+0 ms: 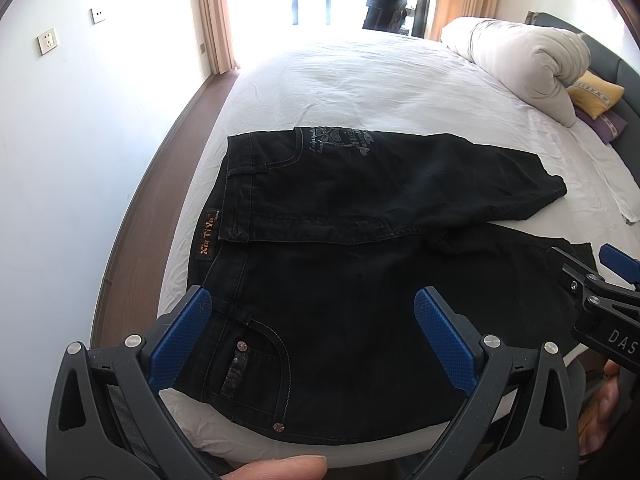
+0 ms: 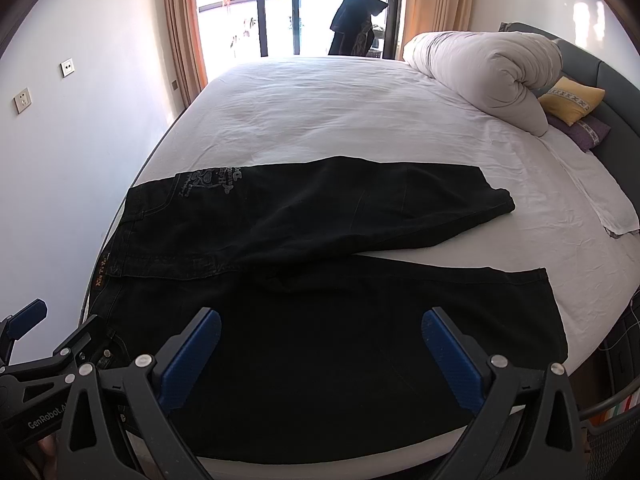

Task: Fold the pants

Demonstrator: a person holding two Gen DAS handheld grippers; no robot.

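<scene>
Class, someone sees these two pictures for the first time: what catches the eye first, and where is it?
Black pants lie spread across the near part of a white bed. A rolled white duvet sits at the far right, and each open hand-held gripper hovers above the pants.

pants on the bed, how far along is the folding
Done: the black denim pants lie spread flat on the white bed sheet, legs apart in a V. In hand: nothing; the left gripper and right gripper hang open over the near leg. Left: every fold.
</scene>
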